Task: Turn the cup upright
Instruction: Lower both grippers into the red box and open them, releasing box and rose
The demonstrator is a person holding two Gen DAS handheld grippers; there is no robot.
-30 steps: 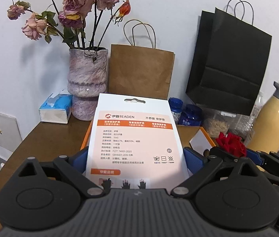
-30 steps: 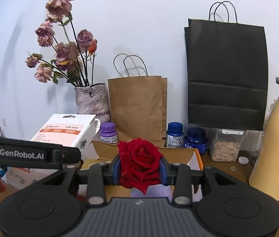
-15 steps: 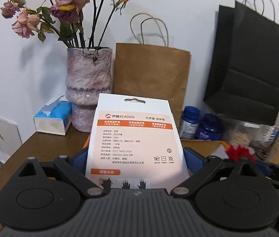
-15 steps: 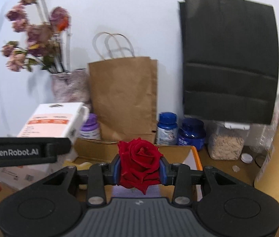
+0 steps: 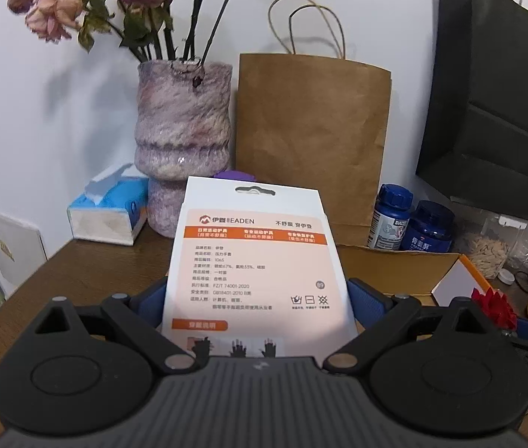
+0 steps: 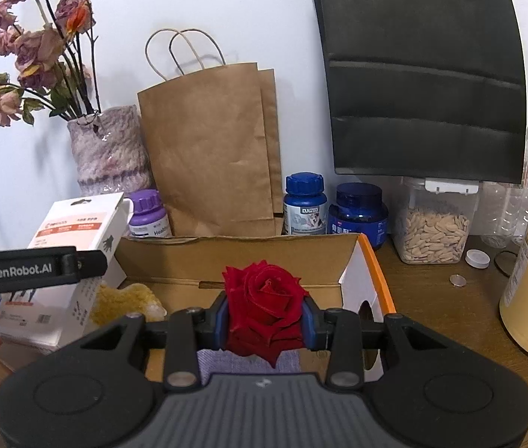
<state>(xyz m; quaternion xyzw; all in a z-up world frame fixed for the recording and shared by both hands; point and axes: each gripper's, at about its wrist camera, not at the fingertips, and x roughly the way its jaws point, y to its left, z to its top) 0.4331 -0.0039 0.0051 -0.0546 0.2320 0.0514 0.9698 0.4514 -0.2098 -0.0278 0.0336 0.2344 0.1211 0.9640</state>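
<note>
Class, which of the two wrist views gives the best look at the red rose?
The right wrist view: the red rose sits centred and whole, clamped in the right gripper over the cardboard box. The left wrist view shows only a small part of the rose at the right edge, past the white package held in the left gripper.

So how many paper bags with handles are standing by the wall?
2. The brown paper bag stands beside the vase, and the black paper bag stands to its right, behind the seed jar. More could be hidden out of view.
</note>
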